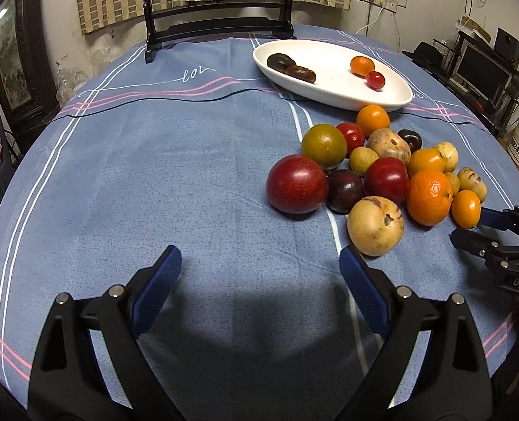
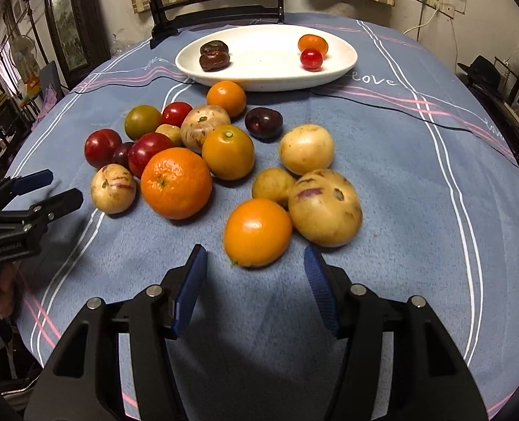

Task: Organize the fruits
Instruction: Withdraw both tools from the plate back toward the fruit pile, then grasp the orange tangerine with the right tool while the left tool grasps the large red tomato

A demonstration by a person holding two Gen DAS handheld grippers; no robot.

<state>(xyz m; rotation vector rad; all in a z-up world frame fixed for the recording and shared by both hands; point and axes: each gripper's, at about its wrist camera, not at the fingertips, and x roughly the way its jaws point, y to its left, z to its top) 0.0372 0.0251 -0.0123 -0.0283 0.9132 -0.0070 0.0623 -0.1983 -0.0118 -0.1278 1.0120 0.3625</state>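
Note:
A pile of fruit lies on the blue tablecloth [image 1: 189, 175]: red plums, oranges, a green-brown tomato and speckled yellow melons. A white oval plate [image 2: 266, 59] behind it holds two dark fruits [image 2: 214, 56], an orange and a cherry tomato [image 2: 311, 59]. My right gripper [image 2: 256, 258] is open. A small orange [image 2: 257, 231] sits just ahead of its tips, its near edge between them and untouched. My left gripper [image 1: 261, 259] is open over bare cloth, left of a yellow melon [image 1: 375, 226] and a big red plum [image 1: 296, 184]. Each gripper shows in the other's view: the right gripper [image 1: 477, 228] and the left gripper [image 2: 58, 189].
A round screen on a dark wooden stand [image 1: 217, 31] stands at the table's far edge behind the plate. Shelves with a monitor [image 1: 484, 66] are off to the right past the table's rim. A dark framed cabinet [image 2: 66, 28] stands at the left.

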